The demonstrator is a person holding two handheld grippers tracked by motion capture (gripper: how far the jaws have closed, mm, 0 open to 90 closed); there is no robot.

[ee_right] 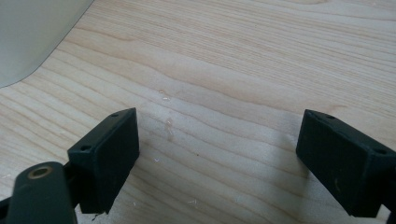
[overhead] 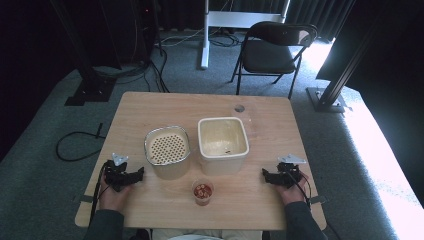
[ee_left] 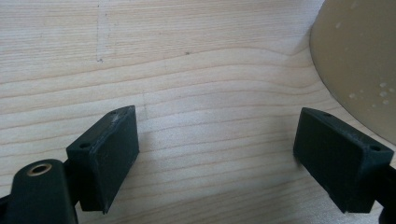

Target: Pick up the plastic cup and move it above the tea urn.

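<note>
Pale wood grain runs under both of your tools, and that bare worktop is what each camera looks down on, because you have both hands parked at the near corners, well apart from each other. Your left gripper lies low on the wood with its fingers spread wide and nothing between them; the cream wall curving in at the right of the left gripper view belongs to the perforated strainer basket, which stands just beside that tool. Your right gripper mirrors it, fingers equally wide and empty, with the corner of the square cream tub showing at the upper left of the right gripper view. The basket and tub stand side by side at mid-table, close together, probably so that one can go into or drain over the other. The small clear cup with reddish-brown contents sits nearest you, centred between your hands and in front of the gap between the two containers, which puts it within equal reach of either tool. I judge that nothing has been started: the cup is upright and untouched, and only a few dark specks lie in the tub. Its contents are too small to identify. Approach the cup slowly; it looks light and easy to tip.
</note>
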